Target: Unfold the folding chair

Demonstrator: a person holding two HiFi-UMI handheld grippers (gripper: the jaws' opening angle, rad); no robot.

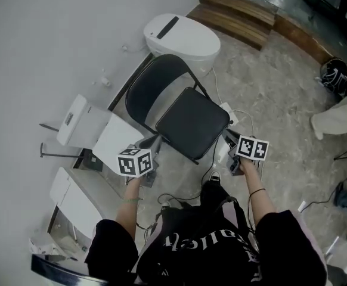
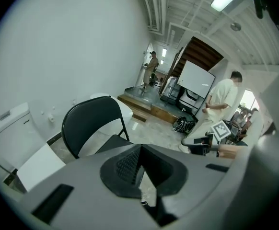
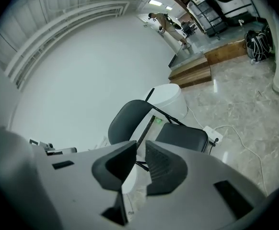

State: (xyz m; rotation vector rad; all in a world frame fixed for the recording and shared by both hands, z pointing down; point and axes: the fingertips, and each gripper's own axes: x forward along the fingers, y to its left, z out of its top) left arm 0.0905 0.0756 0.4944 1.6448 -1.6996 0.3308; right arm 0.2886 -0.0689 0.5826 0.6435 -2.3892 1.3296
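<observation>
The black folding chair (image 1: 191, 123) stands opened on the stone floor, seat down and its rounded backrest (image 1: 155, 88) toward the white wall. My left gripper (image 1: 151, 143) hovers by the seat's near left corner, shut with nothing in it; in the left gripper view its pads (image 2: 130, 164) meet below the chair (image 2: 89, 123). My right gripper (image 1: 229, 138) is by the seat's right side, apart from it. In the right gripper view its jaws (image 3: 140, 159) stand a little apart and hold nothing, with the chair (image 3: 182, 137) beyond them.
A white toilet (image 1: 182, 37) stands behind the chair, and more white toilet parts (image 1: 81, 119) line the wall at left. A power strip with cables (image 1: 228, 109) lies right of the chair. Wooden steps (image 1: 239, 16), a black bag (image 1: 335, 76) and a person (image 1: 340, 115) are farther right.
</observation>
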